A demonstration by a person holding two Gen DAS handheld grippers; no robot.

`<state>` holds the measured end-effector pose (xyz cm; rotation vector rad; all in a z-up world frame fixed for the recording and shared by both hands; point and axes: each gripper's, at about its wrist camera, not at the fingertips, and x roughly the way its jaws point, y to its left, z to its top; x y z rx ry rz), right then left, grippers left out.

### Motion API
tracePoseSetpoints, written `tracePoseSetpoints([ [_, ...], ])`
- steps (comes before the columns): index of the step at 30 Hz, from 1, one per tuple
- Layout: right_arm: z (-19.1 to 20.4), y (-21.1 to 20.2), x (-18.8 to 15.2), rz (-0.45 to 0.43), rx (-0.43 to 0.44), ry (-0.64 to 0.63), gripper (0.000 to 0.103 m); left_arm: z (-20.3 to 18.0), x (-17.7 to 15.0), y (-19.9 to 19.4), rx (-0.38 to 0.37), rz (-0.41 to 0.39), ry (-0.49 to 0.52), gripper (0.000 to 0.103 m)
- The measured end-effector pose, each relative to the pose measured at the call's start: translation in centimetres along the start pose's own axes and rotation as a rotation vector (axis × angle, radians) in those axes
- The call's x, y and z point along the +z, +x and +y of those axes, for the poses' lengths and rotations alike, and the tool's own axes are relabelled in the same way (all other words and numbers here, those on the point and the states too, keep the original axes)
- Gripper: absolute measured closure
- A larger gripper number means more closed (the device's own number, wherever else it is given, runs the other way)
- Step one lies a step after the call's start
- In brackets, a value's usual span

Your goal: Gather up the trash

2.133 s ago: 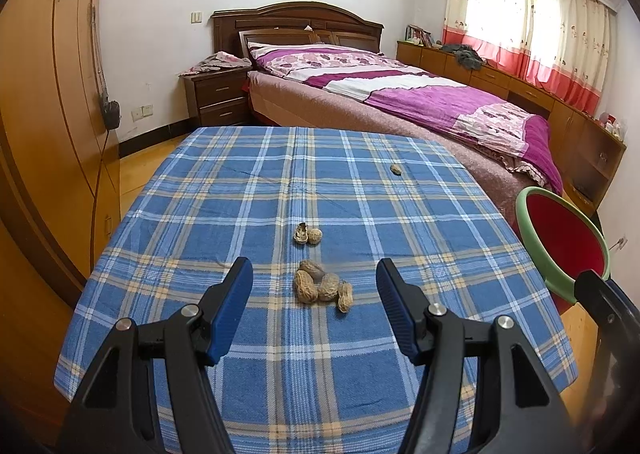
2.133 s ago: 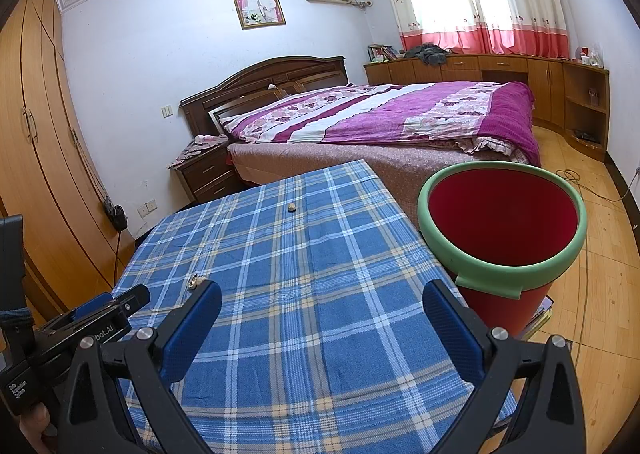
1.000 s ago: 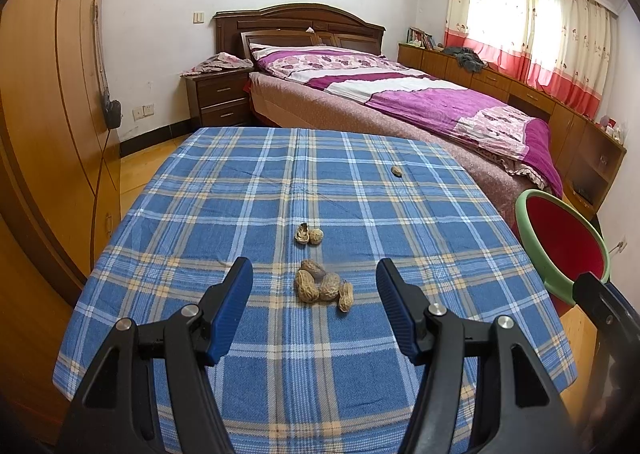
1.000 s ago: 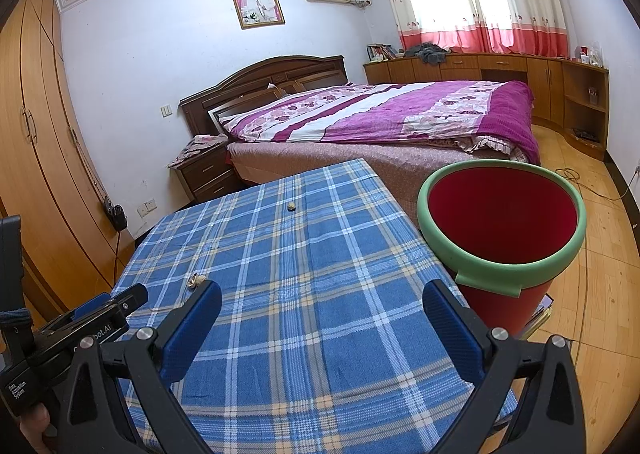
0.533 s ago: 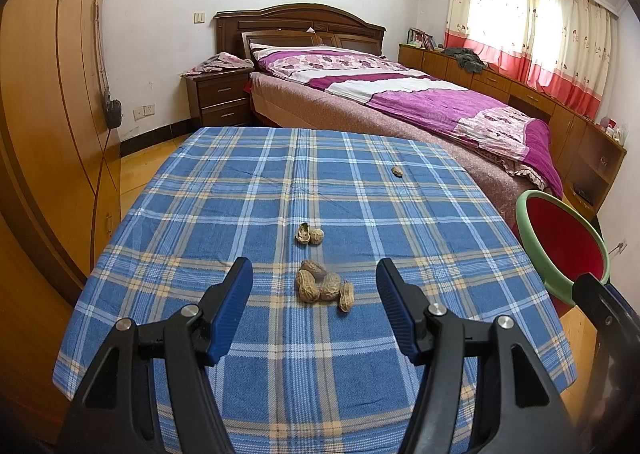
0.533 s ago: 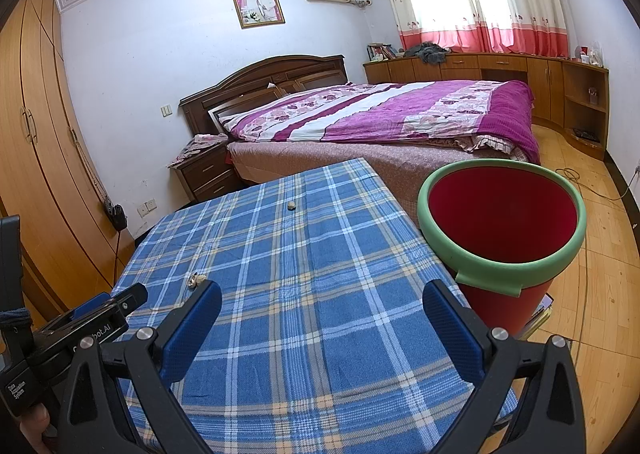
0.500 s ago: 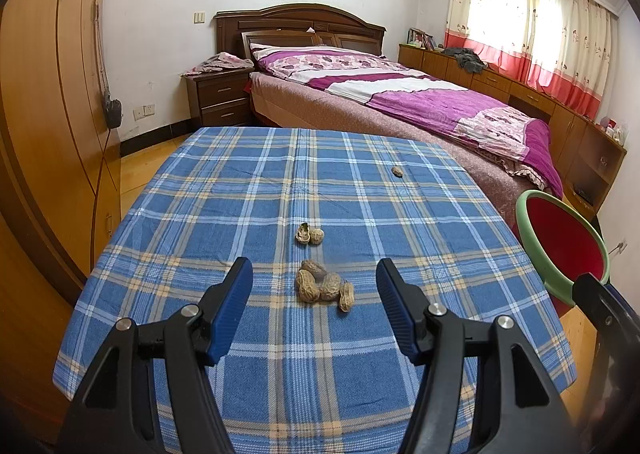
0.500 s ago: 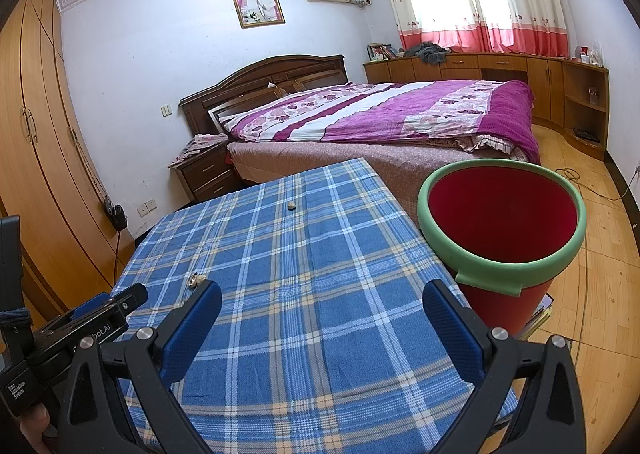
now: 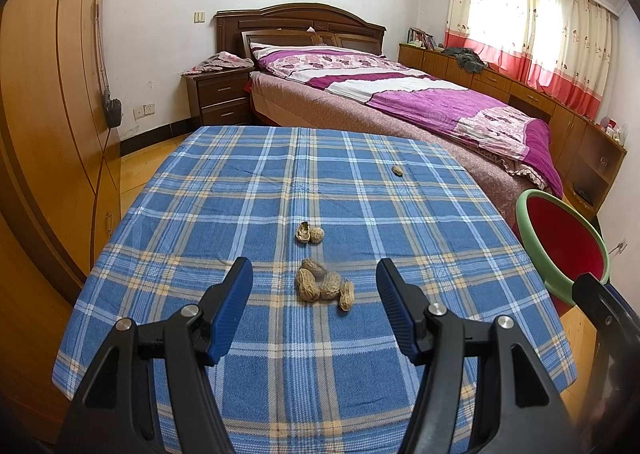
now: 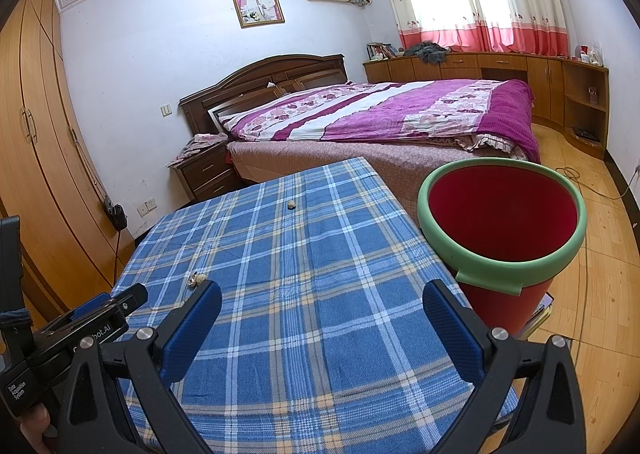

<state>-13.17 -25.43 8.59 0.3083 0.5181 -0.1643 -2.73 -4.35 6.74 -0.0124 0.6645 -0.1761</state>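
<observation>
Left wrist view: left gripper [image 9: 312, 286] fingers spread wide, holding nothing, above the desk [image 9: 200, 213]. Cluster of peanut shells [image 9: 323, 284] lies between the fingertips, slightly ahead; a second shell pair [image 9: 309, 234] farther ahead, a lone shell [image 9: 397, 171] far ahead to the right. Red bin with green rim [image 9: 560, 242] stands off the right finger, beside the desk; what shows of its inside is bare. Right wrist view: right gripper [image 10: 322, 304] fingers wide apart, empty. Bin [image 10: 502, 225] just ahead of the right finger, interior bare red. Lone shell [image 10: 291, 205] well ahead. Nothing has shifted since the earlier frames.
</observation>
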Motion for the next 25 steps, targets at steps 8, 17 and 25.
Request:
tracePoseSetpoints([
  [8, -0.08, 0.06, -0.14, -0.001, 0.000, 0.000, 0.000, -0.06, -0.21, -0.27, 0.002, -0.010, 0.000, 0.039],
  [17, -0.09, 0.07, -0.23, -0.002, 0.000, 0.000, 0.000, -0.12, -0.11, -0.58, 0.005, -0.017, -0.006, 0.039],
  [25, -0.09, 0.07, -0.22, -0.002, 0.000, 0.000, 0.000, -0.18, -0.12, -0.58, 0.003, -0.014, -0.007, 0.039],
])
